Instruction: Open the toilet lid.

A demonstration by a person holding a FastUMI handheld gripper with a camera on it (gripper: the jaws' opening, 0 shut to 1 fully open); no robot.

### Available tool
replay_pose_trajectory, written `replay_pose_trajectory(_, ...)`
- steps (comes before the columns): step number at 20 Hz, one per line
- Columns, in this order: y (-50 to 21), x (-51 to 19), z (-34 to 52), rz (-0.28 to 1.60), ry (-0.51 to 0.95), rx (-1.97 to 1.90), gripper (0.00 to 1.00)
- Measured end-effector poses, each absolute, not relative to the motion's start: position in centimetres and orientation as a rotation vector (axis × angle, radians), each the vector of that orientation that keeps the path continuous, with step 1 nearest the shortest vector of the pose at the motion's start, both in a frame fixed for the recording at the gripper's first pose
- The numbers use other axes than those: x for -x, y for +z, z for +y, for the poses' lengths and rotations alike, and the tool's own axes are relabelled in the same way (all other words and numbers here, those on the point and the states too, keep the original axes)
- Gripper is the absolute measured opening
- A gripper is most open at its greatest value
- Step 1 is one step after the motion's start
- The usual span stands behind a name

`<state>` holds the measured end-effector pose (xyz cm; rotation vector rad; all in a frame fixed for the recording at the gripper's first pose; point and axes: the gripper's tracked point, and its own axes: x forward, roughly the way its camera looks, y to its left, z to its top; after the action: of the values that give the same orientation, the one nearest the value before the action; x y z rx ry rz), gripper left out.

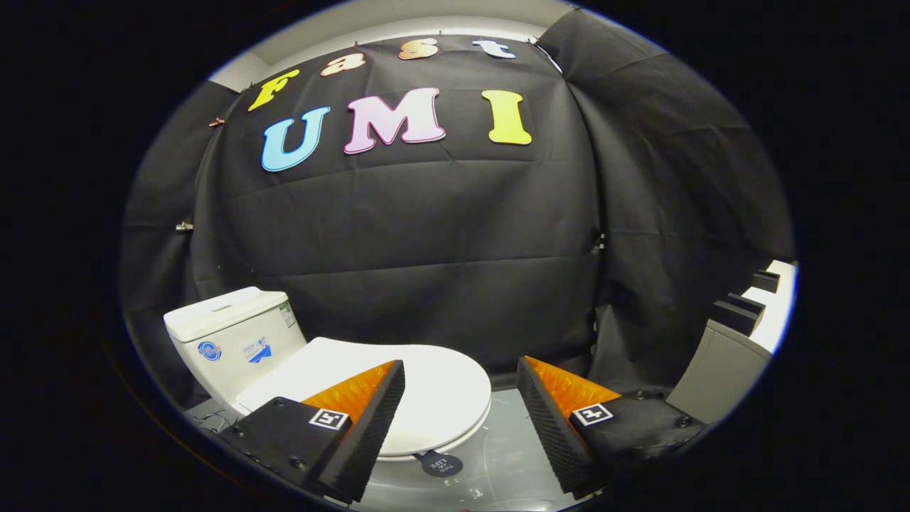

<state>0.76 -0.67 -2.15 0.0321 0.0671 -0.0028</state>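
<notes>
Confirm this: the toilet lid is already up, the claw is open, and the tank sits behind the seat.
Not quite. The gripper view shows the toilet lid lying flat and shut over the bowl, not up. The rest holds: the claw is open, and the tank sits behind the seat.

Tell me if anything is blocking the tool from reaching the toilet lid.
Nothing visible does. The tool is open, its fingers spread, and the closed toilet lid lies just ahead, partly behind the left finger. A small dark tab hangs from the lid's front edge, with bare floor beneath.
</notes>
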Motion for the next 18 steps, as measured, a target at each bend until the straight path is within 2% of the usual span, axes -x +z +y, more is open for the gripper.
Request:
replay_pose_trajectory(6,-6.0,-0.6,-1.7,0.181,-0.006,-0.123,0.98)
replay_pose_trajectory(18,-17.2,0.8,-3.5,0.499,-0.044,-0.749,0.99)
